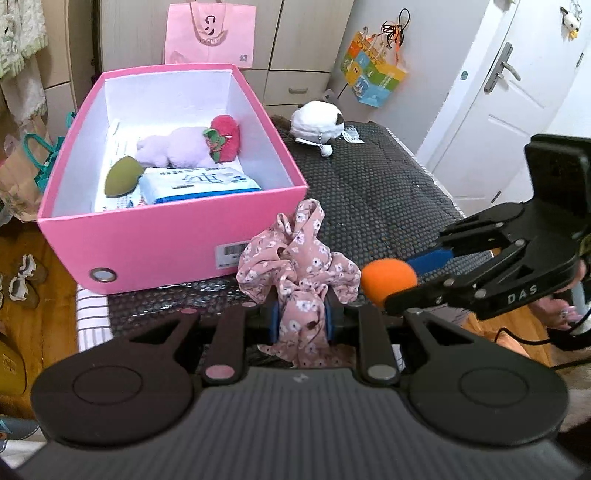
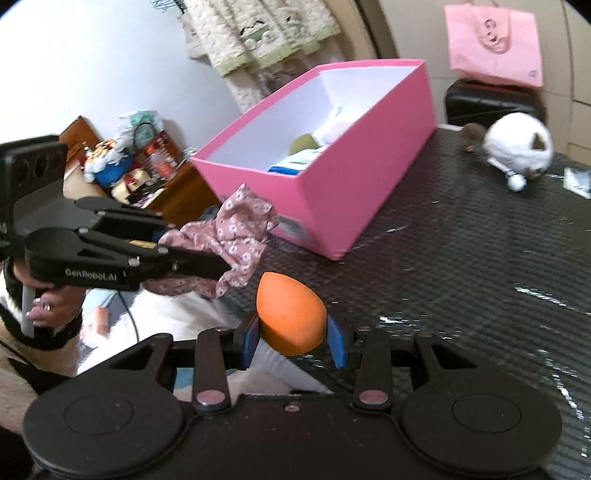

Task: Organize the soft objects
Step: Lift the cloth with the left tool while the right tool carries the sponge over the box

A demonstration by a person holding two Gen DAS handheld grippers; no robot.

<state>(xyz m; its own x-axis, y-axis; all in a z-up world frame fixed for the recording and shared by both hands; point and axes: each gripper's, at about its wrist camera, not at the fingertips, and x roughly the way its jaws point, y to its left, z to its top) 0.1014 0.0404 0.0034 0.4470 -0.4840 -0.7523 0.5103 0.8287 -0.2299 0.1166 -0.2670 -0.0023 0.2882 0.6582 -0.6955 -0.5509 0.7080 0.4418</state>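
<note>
Quick count: one pink box point(image 1: 155, 236) holding four soft bits, namely one lilac plush point(image 1: 173, 149), one red strawberry plush point(image 1: 225, 136), one green sponge point(image 1: 122, 179) and one tissue pack point(image 1: 195, 184). Outside it: one floral scrunchie point(image 1: 299, 266), one orange sponge point(image 2: 290, 317), one white plush point(image 1: 317, 123). Two grippers, two pink paper bag point(image 1: 210, 33) and colourful bag point(image 1: 373, 74) hanging.

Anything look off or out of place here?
Nothing damaged or spilled. One straggler: the white plush lies alone on the dark mat, outside the pink box. Left gripper holds the floral cloth, right gripper the orange sponge.
</note>
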